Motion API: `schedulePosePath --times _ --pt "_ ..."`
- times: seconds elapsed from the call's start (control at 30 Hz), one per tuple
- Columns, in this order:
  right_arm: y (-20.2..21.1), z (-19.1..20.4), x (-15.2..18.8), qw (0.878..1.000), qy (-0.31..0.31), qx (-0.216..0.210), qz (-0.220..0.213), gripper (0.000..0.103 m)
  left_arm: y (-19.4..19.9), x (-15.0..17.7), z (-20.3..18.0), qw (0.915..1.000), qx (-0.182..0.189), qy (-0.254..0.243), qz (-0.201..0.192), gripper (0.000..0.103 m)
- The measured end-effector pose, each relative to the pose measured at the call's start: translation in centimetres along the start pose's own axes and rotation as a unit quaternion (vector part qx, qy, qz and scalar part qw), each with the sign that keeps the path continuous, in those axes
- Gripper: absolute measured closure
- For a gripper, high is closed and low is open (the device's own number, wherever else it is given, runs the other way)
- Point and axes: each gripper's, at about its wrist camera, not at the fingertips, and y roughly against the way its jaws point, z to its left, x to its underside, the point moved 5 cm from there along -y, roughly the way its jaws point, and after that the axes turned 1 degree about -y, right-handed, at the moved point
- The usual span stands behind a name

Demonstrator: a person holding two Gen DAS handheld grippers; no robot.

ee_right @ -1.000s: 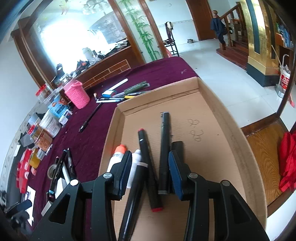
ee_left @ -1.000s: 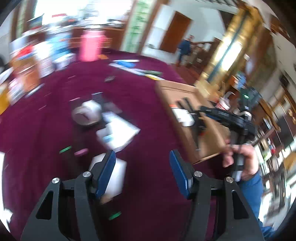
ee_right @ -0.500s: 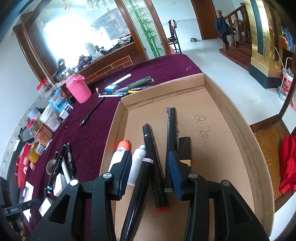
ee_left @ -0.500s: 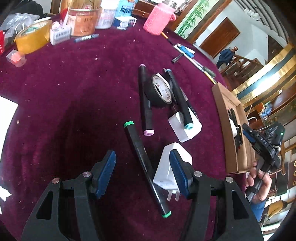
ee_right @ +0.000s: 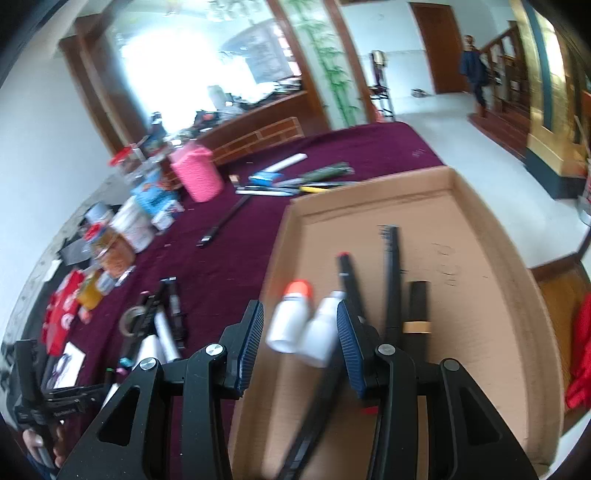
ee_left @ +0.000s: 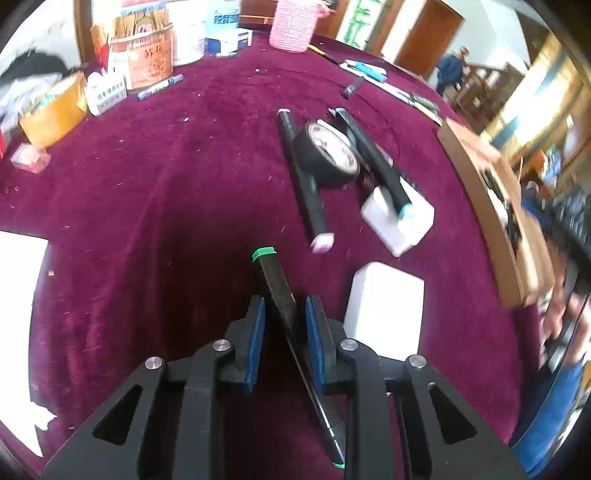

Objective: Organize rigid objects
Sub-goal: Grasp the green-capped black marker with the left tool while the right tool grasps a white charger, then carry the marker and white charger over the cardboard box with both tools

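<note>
A black marker with green caps (ee_left: 275,275) lies on the maroon tablecloth. My left gripper (ee_left: 283,301) points steeply down over it. Its jaws are closing, and the blue pads (ee_left: 256,325) touch the marker's barrel on both sides. In the right wrist view my right gripper (ee_right: 300,306) hovers open over the cardboard box (ee_right: 480,295) with nothing held. In the box lie two white bottles (ee_right: 291,317), one with an orange cap, and several black markers (ee_right: 393,277).
A white adapter (ee_left: 384,306) lies just right of the left gripper. Beyond it sit another white block (ee_left: 399,225), a black tape roll (ee_left: 328,155) and two more markers (ee_left: 306,184). A pink holder (ee_left: 293,22), tins and a brown tape roll (ee_left: 51,107) line the far side.
The left gripper came down onto the green-capped marker and its jaws narrowed from wide apart to close around it. The right gripper shifted a little over the box.
</note>
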Motion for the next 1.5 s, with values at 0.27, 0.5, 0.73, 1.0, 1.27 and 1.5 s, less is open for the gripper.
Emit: schedulePosePath --times 0.27,0.5,0.73,1.0,1.27,1.5 --pt "-1.7 10.8 5.3 0.978 0.033 -0.171 0.116 0.066 1.2 1.2 1.4 0.9988 0.037 -0.008 -0.031 0.081" --pt "-3.9 16.8 10.6 0.964 -0.014 -0.170 0.203 0.065 1.4 1.7 0.2 0.9979 0.024 -0.041 -0.045 0.081" --pt "-5.6 19.3 12.5 0.969 -0.011 -0.097 0.228 0.055 2.5 4.0 0.0 0.9961 0.035 -0.073 -0.034 0.076" --pt "-7.2 21.7 13.4 0.975 0.067 0.009 0.210 0.046 3.3 5.8 -0.6 0.9932 0.045 -0.101 -0.037 0.039" --pt "-7.3 20.3 13.7 0.977 0.096 -0.001 0.193 0.057 3.5 6.9 -1.4 0.9870 -0.021 -0.145 -0.067 0.074" --pt "-5.9 17.4 12.9 0.982 0.074 -0.025 0.175 0.058 3.3 5.4 -1.3 0.9901 -0.024 -0.117 -0.074 0.090"
